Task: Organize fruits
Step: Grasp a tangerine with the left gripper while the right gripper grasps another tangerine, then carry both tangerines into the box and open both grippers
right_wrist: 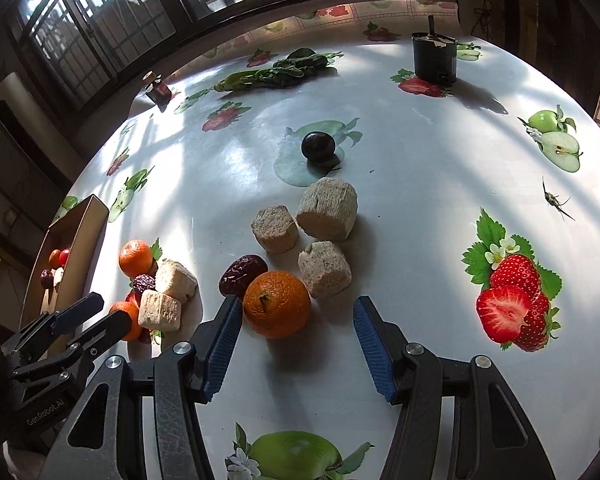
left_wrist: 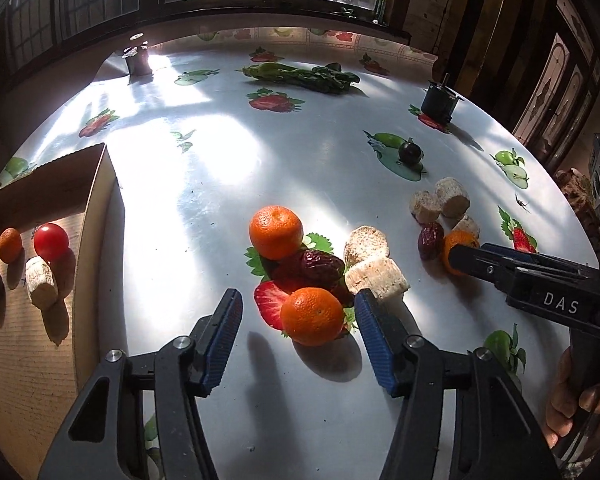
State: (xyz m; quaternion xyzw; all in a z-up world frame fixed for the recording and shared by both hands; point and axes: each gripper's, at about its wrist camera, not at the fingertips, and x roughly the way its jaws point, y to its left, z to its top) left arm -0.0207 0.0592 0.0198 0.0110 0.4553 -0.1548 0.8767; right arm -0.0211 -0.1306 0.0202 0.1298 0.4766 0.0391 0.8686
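My left gripper (left_wrist: 298,310) is open, its jaws on either side of a small orange (left_wrist: 312,316) on the table. Behind it lie a red date (left_wrist: 320,266), a second orange (left_wrist: 276,232) and two pale sugarcane chunks (left_wrist: 374,276). My right gripper (right_wrist: 296,320) is open around another orange (right_wrist: 277,304), its left pad beside it. A date (right_wrist: 242,274), three cane chunks (right_wrist: 326,208) and a dark plum (right_wrist: 318,145) lie beyond. A cardboard box (left_wrist: 96,200) at the left holds an orange, a cherry tomato (left_wrist: 51,241), a date and a cane chunk.
The round table has a glossy fruit-print cloth (left_wrist: 204,152). Leafy greens (left_wrist: 304,74) lie at the far side. A black container (right_wrist: 435,58) stands far right and a small dark jar (left_wrist: 137,60) far left. Windows run behind the table.
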